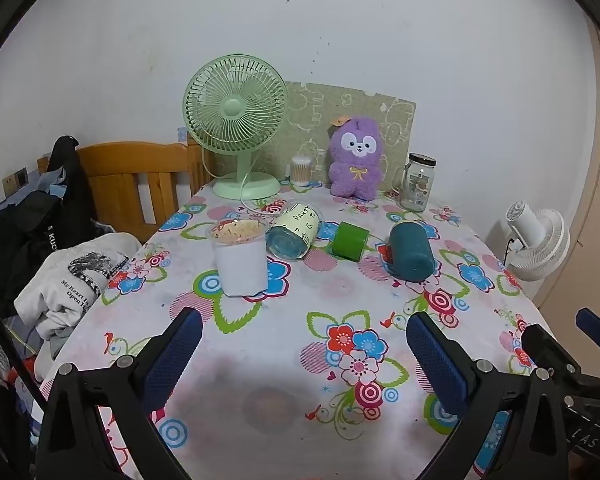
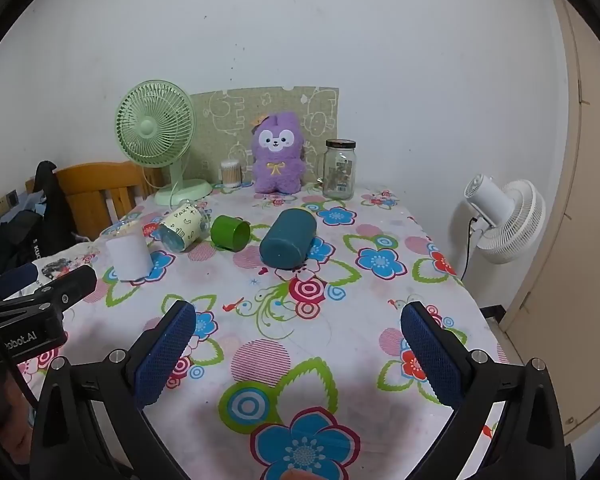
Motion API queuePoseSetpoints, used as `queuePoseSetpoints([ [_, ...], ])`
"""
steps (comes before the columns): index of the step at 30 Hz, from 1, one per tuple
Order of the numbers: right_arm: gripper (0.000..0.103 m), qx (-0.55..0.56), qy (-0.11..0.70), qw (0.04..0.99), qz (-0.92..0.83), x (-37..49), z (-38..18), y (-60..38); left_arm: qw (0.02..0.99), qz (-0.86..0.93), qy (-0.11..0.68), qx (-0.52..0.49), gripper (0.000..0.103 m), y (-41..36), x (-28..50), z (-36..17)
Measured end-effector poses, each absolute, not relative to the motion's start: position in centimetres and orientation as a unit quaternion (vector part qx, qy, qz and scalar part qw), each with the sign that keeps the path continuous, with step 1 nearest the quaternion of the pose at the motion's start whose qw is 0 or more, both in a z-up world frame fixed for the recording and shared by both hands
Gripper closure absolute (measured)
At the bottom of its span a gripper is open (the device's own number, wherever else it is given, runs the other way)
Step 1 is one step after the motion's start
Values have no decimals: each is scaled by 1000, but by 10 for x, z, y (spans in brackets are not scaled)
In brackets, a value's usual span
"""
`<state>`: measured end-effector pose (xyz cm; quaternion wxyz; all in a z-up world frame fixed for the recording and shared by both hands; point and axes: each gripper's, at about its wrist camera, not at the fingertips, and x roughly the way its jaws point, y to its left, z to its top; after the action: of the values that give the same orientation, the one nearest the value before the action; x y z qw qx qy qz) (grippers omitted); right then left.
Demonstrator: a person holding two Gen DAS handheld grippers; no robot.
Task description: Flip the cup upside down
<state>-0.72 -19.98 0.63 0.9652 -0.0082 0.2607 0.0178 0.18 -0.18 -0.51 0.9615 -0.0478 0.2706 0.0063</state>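
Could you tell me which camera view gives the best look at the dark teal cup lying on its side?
The right wrist view: the teal cup lies near the centre, its closed base facing the camera, unobstructed. The left wrist view shows it farther right, more side-on.

Right gripper (image 2: pixel 298 344) hangs over the near part of the floral tablecloth (image 2: pixel 340 320), blue pads wide apart with nothing between them. Farther back four cups in a rough row: white cup (image 2: pixel 129 256) upright at left, clear labelled cup (image 2: pixel 182 226), green cup (image 2: pixel 230 233) and teal cup (image 2: pixel 288 238) all on their sides. Along the wall: green fan (image 2: pixel 156 136), purple plush (image 2: pixel 278 158), glass jar (image 2: pixel 339 170); left gripper (image 2: pixel 40 304) juts in at the left edge.
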Motion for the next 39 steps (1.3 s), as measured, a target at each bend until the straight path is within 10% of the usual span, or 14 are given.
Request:
queuePoseSetpoints([
  [39, 0, -9, 270, 963, 12, -6, 4, -197, 960, 2, 276, -53, 0, -1, 0, -4],
])
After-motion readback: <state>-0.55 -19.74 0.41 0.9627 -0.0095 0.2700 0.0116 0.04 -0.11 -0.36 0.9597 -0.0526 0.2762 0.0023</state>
